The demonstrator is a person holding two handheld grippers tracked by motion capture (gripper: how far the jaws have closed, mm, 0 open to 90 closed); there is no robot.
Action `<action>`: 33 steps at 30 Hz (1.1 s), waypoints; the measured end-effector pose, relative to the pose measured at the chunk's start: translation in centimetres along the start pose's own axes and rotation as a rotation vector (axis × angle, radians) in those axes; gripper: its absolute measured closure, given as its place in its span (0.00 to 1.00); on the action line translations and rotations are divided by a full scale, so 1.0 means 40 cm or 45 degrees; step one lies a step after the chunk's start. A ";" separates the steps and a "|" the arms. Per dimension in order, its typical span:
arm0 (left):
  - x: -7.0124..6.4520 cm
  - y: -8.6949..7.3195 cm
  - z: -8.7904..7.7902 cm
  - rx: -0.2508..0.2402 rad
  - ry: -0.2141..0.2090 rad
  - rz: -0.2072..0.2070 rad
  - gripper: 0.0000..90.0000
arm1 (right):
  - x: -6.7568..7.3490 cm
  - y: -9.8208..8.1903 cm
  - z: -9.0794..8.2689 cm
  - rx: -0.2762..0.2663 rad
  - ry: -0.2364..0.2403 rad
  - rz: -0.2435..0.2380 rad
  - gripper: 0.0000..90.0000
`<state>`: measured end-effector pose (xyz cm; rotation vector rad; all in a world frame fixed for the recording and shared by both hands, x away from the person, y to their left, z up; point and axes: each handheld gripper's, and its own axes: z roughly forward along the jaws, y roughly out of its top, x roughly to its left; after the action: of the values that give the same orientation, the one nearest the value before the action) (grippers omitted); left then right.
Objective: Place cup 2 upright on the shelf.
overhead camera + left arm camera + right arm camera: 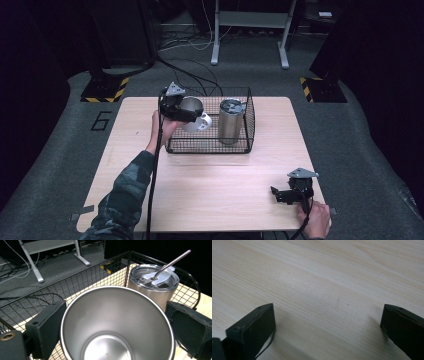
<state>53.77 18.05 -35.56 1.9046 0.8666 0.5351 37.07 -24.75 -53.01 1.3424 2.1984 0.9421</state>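
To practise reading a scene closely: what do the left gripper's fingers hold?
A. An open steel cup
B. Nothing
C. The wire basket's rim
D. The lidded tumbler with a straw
A: the left gripper has its fingers on either side of the open steel cup, above the wire basket.

We grip an open steel cup [116, 325] between both jaws. Just beyond it, inside the wire basket [100, 272], stands a lidded tumbler [155, 287] with a straw [172, 262].
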 end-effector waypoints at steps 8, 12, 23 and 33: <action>0.010 -0.007 0.028 0.026 0.013 -0.012 0.07 | 0.000 0.000 0.000 0.000 0.000 0.000 0.00; 0.017 -0.006 0.037 0.042 0.018 -0.021 0.07 | 0.000 0.000 0.000 0.001 0.000 0.000 0.00; 0.023 -0.004 0.075 0.076 0.029 -0.039 0.07 | 0.000 0.000 0.000 0.000 0.000 0.000 0.00; 0.033 -0.018 0.110 0.116 0.043 -0.057 0.07 | 0.000 0.000 0.000 0.001 0.000 0.000 0.00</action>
<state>57.34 16.72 -38.20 1.9586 0.9680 0.5094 37.07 -24.75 -53.00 1.3425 2.1990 0.9417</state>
